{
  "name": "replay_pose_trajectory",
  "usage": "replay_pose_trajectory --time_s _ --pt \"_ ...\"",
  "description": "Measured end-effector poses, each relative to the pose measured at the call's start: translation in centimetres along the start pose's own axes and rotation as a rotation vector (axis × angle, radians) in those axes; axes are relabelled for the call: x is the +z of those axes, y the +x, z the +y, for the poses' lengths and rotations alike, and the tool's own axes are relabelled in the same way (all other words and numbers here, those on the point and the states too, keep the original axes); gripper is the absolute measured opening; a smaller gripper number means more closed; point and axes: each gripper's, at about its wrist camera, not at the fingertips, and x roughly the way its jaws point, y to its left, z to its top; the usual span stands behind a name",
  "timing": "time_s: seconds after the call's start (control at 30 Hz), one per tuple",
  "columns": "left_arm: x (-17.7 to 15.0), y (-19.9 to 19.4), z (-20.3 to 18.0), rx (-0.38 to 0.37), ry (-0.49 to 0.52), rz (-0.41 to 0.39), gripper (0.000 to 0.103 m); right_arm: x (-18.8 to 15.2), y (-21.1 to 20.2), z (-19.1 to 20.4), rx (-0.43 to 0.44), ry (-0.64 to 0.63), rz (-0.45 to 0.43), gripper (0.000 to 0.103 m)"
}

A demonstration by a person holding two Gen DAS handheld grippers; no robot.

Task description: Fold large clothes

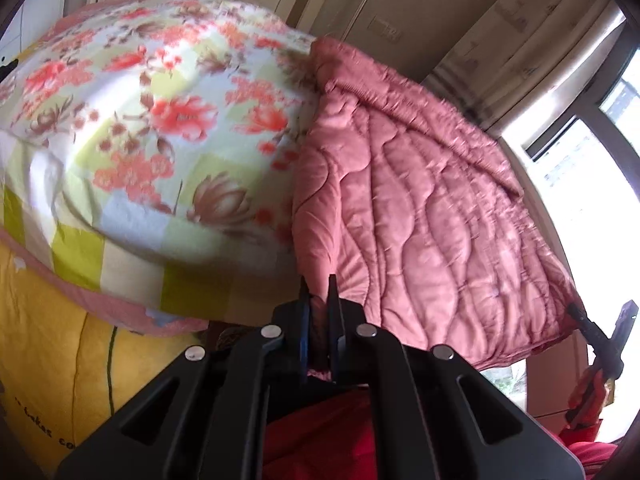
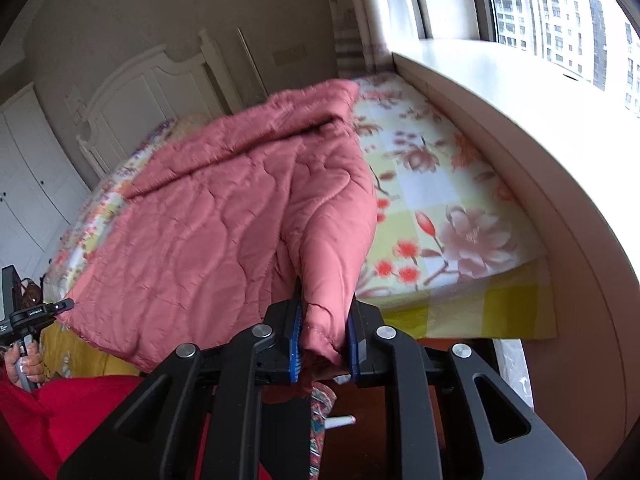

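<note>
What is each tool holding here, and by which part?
Both tools grip the pink quilt along its near edge: the left tool pinches a thin bit of hem, the right tool clamps a bunched corner.

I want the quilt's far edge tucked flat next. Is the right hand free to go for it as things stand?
Probably not: the right tongs are shut on a near corner of the quilt, and the left tongs pinch another, so letting go would drop it.

Dark lettering on the yellow fabric (image 1: 48,368) at the near left of the left wrist view, cut off, reading roughly "Lakes co", small white print on the left gripper's (image 2: 60,306) black body in the right wrist view, too small to read
</note>
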Motion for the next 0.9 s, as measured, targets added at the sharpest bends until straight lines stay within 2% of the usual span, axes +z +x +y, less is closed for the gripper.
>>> replay_pose_trajectory --time_s 0.23,0.33,0.43,0.6,0.7,0.77,0.8,0.83,0.87,0.9 --pt "1.9 -2.4 -1.3 -0.075 0.006 -0.054 0.006 1.9 -2.8 0.2 0.098 0.025 -0.073 0.014" --pt "2.0 -3.1 -1.4 -0.079 0.010 -0.070 0.006 2.0 -3.3 0.3 0.091 0.011 -0.082 0.014" --pt "1.6 -3.0 -1.1 -0.070 0.019 -0.072 0.006 1.2 -2.4 0.1 0.026 -0.035 -0.059 0.014" --pt "0.2 -1.1 0.0 -0.040 0.006 -0.024 0.006 -1.9 0.9 -3.2 0.057 0.090 0.021 0.014" --pt "0.0 -0.8 0.5 -0.035 0.019 -0.030 0.006 -3.4 2.0 -4.4 0.084 0.105 0.058 0.016" --pt "-0.2 -0.6 0.4 -0.027 0.037 -0.037 0.006 -4.1 2.2 -4.5 0.038 0.082 0.044 0.024" --pt "-0.5 -0.3 0.4 -0.027 0.052 -0.037 0.006 -4.4 2.2 -4.6 -0.003 0.074 0.034 0.044" --pt "-0.7 0.0 0.4 -0.018 0.062 -0.036 0.007 -4.8 1.9 -4.7 -0.041 0.072 0.003 0.071" --pt "-1.0 0.3 0.4 -0.009 0.066 -0.032 0.007 -5.1 1.6 -5.0 -0.051 0.074 -0.020 0.083" --pt "-1.3 0.6 0.7 -0.011 0.064 -0.027 0.007 -5.5 1.2 -5.4 -0.022 0.081 -0.050 0.088"
